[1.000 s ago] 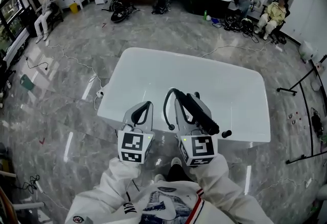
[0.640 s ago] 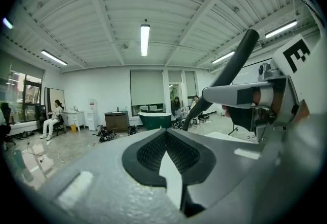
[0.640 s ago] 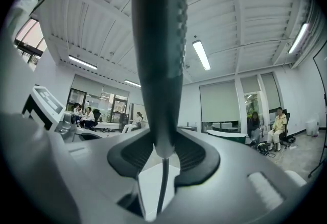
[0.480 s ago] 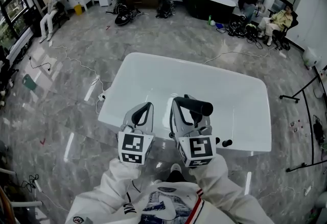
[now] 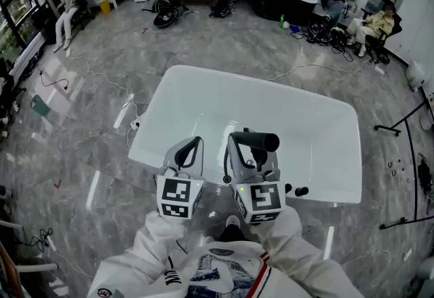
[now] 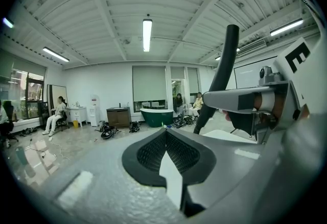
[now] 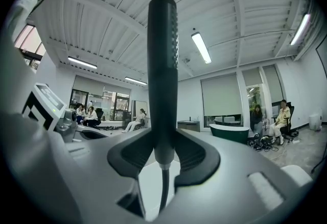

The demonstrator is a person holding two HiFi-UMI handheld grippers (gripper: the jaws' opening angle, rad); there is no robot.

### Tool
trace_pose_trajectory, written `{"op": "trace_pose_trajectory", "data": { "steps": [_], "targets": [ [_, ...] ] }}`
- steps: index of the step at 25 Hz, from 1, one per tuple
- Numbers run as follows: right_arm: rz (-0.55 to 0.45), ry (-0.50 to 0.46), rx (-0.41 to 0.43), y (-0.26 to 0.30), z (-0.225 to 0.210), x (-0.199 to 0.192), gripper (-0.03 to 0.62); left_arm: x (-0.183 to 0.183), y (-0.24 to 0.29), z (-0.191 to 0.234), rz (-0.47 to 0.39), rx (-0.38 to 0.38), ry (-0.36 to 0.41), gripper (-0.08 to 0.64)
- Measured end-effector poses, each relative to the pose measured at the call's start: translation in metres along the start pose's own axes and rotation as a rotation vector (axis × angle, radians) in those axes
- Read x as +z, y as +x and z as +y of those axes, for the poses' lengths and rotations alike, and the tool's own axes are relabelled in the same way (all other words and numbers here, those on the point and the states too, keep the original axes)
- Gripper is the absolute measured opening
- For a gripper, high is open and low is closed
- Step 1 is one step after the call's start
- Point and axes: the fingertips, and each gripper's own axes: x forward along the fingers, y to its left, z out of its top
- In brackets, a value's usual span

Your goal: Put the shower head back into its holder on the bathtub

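Fingers [image 7: 191,156] of the right gripper [image 7: 162,152] clamp the shower head [image 7: 162,65] upright near its handle's base over the bathtub [image 5: 203,96]; it is probably stiff, slick and hose-tugged, while the left gripper [image 6: 166,152] is closed and empty.

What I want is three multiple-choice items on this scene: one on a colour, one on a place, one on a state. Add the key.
1. The bathtub below the grippers is: A black; B white; C blue.
2. The shower head is: A lying in the bathtub; B in the right gripper; C out of sight.
3. The left gripper is: A shut and empty; B shut on the shower head; C wide open.
Key: 1 B, the head view shows it white. 2 B, the right gripper view shows the jaws clamped on its handle. 3 A, the left gripper view shows its pads meeting with nothing between them.
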Motion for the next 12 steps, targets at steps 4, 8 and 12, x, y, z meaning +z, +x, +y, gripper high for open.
{"op": "trace_pose_trajectory", "data": {
  "steps": [4, 8, 12],
  "targets": [
    [0.008, 0.006, 0.007, 0.002, -0.009, -0.007, 0.137, -0.006, 0.009, -0.005, 0.013, 0.004, -0.005, 0.0],
    [0.02, 0.009, 0.022, 0.005, -0.013, -0.015, 0.138, -0.01, 0.015, -0.008, 0.022, 0.013, -0.01, 0.0],
    [0.031, 0.012, 0.041, 0.009, -0.017, -0.022, 0.137, -0.012, 0.022, -0.01, 0.028, 0.026, -0.017, 0.0]
  ]
}}
